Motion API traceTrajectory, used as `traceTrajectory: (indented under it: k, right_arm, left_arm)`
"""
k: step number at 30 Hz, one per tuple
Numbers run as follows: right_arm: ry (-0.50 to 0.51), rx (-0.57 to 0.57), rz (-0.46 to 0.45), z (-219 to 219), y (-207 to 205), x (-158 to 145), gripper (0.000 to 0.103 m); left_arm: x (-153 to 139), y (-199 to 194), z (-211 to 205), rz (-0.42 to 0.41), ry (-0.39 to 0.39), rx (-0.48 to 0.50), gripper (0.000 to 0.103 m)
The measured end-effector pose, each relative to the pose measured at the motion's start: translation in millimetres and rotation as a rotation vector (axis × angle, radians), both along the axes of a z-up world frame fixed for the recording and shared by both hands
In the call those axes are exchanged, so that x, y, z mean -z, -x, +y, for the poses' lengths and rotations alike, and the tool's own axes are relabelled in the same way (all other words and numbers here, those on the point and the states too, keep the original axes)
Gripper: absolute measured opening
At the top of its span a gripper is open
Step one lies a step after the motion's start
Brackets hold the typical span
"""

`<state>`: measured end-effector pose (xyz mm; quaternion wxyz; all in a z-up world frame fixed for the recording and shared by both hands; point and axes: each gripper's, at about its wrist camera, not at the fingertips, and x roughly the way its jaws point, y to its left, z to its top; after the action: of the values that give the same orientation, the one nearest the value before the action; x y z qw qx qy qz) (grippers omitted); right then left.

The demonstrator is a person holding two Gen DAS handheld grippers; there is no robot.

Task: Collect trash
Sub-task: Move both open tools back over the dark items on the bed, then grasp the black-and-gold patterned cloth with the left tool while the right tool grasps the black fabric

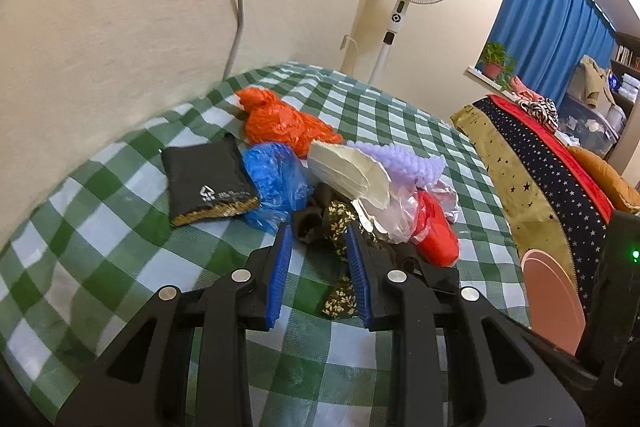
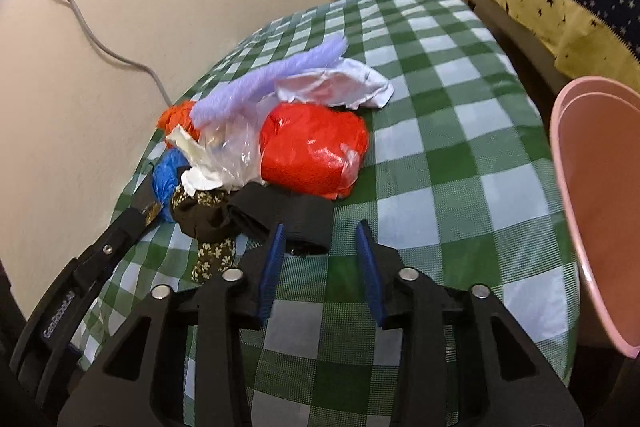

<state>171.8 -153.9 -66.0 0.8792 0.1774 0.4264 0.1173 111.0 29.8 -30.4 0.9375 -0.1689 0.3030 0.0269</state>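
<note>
On the checked worktop [image 2: 440,155] lies a trash heap — red bag [image 2: 312,151], blue bag [image 1: 276,179]; left claw [image 1: 318,239] and right claw [image 2: 320,239] both spread, empty.

Readable only: "GenRobot.AI", white lettering on the black body of the left claw [image 2: 60,323], at eight o'clock in the right wrist view. White logo on the black pouch [image 1: 208,179]: lettering too blurred.

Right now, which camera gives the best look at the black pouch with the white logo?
The left wrist view: the black pouch lies flat in full view, logo and gold edge showing. In the right wrist view only a dark sliver of it shows behind the left tongs' arm.
</note>
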Motion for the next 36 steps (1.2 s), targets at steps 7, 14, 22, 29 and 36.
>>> traceTrajectory:
  k: [7, 14, 22, 29, 36]
  right_arm:
    - [0.032, 0.003, -0.035, -1, 3, -6, 0.010]
    - [0.039, 0.061, -0.043, -23, 5, -10, 0.010]
    - [0.031, 0.087, -0.047, -36, 7, -15, 0.010]
    - [0.038, 0.103, -0.076, -44, 19, -26, 0.010]
    - [0.051, 0.138, -0.114, -59, 40, -43, 0.010]
  left_arm:
    - [9, -12, -13, 0.013, 0.043, 0.062, 0.029]
    - [16, -22, -18, 0.056, 0.061, 0.073, 0.044]
    - [24, -27, -16, 0.101, 0.091, 0.097, 0.021]
    - [17, -15, -13, 0.080, 0.056, 0.073, 0.010]
    - [2, 0, -16, 0.047, 0.013, 0.080, 0.009]
